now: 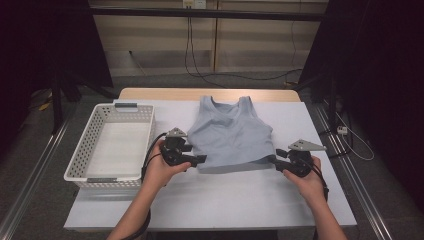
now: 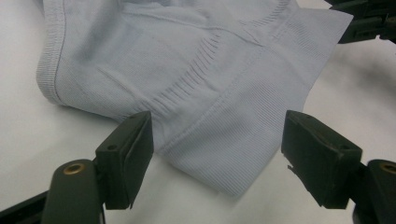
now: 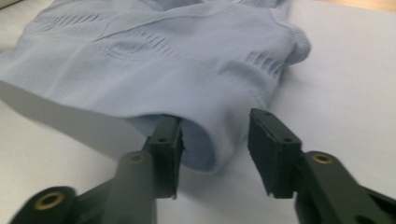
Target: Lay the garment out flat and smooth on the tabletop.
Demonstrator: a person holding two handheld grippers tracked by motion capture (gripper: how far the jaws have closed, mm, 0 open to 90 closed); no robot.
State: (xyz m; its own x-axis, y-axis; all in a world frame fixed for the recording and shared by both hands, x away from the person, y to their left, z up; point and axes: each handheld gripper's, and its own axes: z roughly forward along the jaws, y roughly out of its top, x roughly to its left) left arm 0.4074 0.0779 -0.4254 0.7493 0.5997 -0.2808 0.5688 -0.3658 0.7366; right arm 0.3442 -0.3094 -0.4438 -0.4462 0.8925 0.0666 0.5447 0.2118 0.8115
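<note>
A pale blue tank top lay flat at the middle of the desk, hem toward the near edge, spread for handling. The left gripper and right gripper each stood released at a hem corner, fingers astride the fabric without pressing it. A white basket waited by the left edge, presumably to receive the garment.

A pale blue sleeveless knit top lies flat at the middle of the white-covered table, straps toward the far edge and hem toward the person. A white perforated plastic basket stands at the table's left end, just beside the top. The left gripper sits at the hem's left corner, the right gripper at its right corner.
</note>
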